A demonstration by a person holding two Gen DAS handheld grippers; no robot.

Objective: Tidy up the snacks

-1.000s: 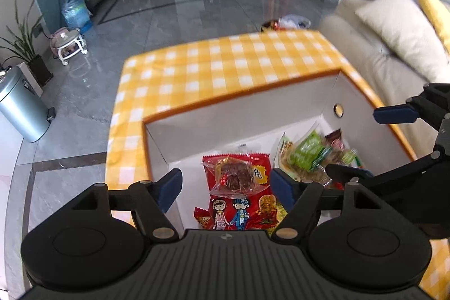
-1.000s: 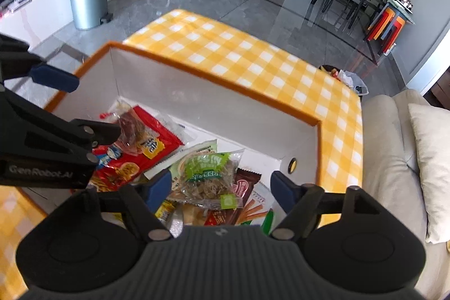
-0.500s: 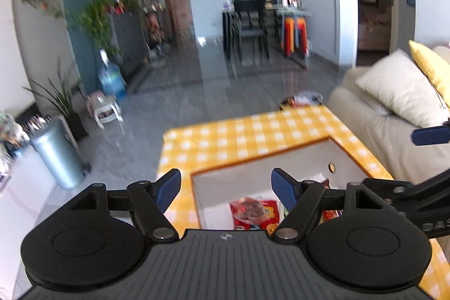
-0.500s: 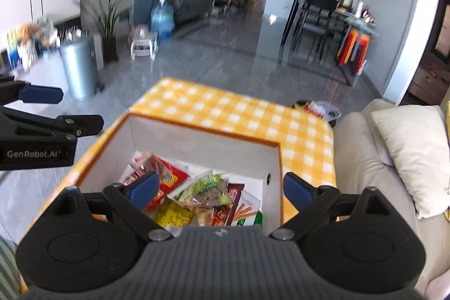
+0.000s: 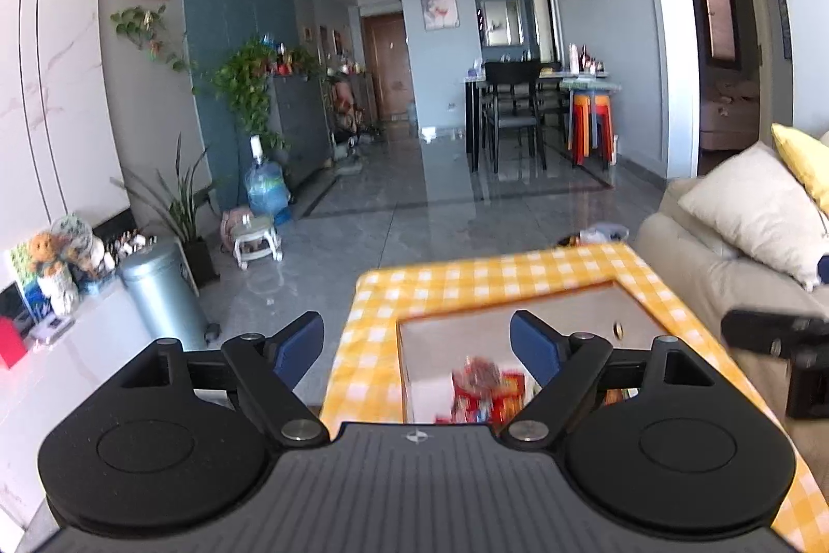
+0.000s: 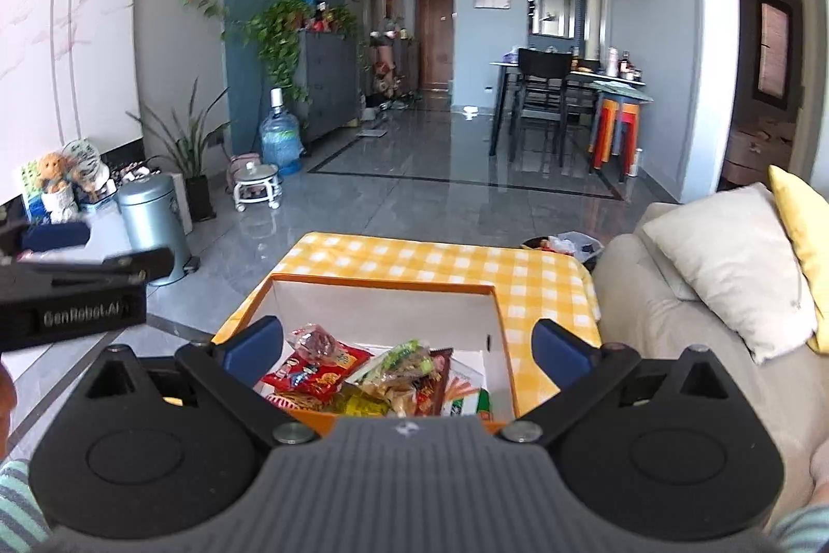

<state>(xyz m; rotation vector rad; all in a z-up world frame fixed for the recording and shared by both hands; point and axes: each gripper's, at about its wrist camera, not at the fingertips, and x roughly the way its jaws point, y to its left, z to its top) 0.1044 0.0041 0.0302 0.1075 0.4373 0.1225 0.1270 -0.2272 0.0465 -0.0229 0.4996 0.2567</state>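
Observation:
A white box with an orange rim (image 6: 381,281) stands on a yellow checked table (image 6: 440,255) and holds several snack packets: a red bag (image 6: 316,371), a green packet (image 6: 404,358) and others. It also shows in the left wrist view (image 5: 497,312), blurred, with the red bag (image 5: 484,390). My left gripper (image 5: 417,345) is open and empty, raised above and behind the box. My right gripper (image 6: 406,343) is open and empty, raised above the box's near side. Each gripper shows at the edge of the other's view.
A beige sofa with a white cushion (image 6: 725,263) and a yellow cushion runs along the table's right. A metal bin (image 6: 150,218), water bottle (image 6: 280,141) and plants stand at the left. A dining table with chairs (image 6: 549,97) is far back across grey floor.
Both grippers have lifted up and drawn back from the box, tilting from looking down into it to looking across the room. Both stay open and empty; the right one has opened wider.

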